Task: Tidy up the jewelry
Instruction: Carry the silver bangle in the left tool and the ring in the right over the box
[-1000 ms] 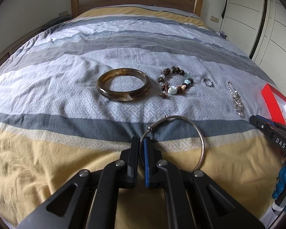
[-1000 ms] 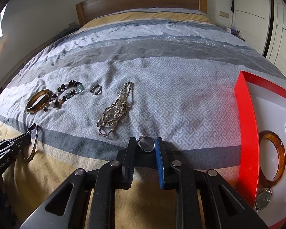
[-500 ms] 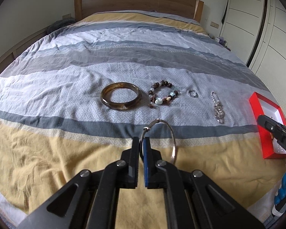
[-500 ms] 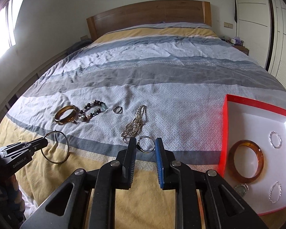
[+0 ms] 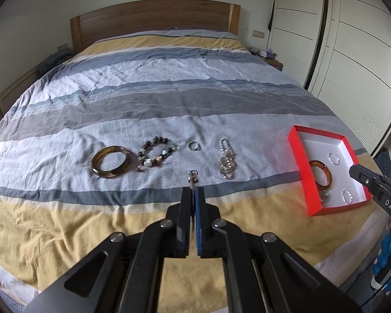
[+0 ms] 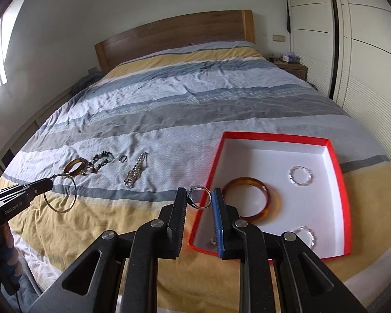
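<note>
- Left wrist view: the left gripper (image 5: 194, 195) is clamped on a thin wire bangle (image 5: 193, 176), seen edge-on between its pads. On the striped bedspread (image 5: 169, 99) lie an amber bangle (image 5: 111, 161), a beaded bracelet (image 5: 156, 154), a small ring (image 5: 194, 145) and a chain (image 5: 227, 162). The red box (image 5: 301, 172) sits to the right.
- Right wrist view: the right gripper (image 6: 199, 197) pinches a silver ring (image 6: 200, 197) above the box's near-left rim. Inside lie an orange bangle (image 6: 252, 200) and two silver rings (image 6: 300, 176).

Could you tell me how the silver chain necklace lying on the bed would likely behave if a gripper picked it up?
The silver chain necklace lies bunched in loose loops, so it is probably floppy and would dangle. Its fine links might snag or slip from the pads.
</note>
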`<act>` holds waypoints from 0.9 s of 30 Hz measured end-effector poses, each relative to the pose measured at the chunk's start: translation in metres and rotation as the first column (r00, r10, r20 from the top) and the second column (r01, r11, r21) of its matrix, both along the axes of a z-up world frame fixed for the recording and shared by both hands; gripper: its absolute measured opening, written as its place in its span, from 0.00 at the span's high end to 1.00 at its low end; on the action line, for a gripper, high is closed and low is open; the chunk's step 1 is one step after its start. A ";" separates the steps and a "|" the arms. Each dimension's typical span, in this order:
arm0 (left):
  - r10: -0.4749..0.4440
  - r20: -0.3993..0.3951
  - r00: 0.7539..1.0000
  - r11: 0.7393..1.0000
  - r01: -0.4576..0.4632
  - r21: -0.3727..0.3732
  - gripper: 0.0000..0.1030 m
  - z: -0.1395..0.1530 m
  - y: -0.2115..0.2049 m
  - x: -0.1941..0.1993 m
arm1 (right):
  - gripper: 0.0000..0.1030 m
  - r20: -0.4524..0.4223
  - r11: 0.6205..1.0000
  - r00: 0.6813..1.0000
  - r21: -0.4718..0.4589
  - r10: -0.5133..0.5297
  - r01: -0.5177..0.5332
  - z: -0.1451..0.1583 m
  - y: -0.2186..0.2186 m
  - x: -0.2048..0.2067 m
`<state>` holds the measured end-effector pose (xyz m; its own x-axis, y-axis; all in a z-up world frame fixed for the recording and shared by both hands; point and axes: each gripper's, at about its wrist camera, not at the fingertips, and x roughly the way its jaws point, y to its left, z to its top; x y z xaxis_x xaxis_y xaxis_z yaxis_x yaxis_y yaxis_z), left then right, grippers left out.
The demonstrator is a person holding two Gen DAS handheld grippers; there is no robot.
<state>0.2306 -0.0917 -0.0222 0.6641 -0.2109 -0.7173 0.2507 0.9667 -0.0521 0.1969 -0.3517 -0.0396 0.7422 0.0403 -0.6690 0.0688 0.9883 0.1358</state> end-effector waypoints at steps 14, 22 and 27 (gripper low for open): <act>-0.304 0.024 0.952 0.948 0.305 -0.088 0.98 0.035 -0.153 0.013 | 0.81 -0.050 0.998 0.997 -0.028 -0.062 0.061 -0.004 -0.099 0.009; -0.380 -0.026 0.924 0.920 0.376 -0.109 0.98 0.001 -0.240 0.056 | 0.81 -0.125 0.999 0.991 -0.034 -0.046 0.042 -0.026 -0.139 0.055; -0.363 -0.056 0.930 0.930 0.358 -0.085 0.98 -0.029 -0.254 0.078 | 0.81 -0.187 0.999 0.982 -0.031 -0.017 0.012 -0.050 -0.145 0.076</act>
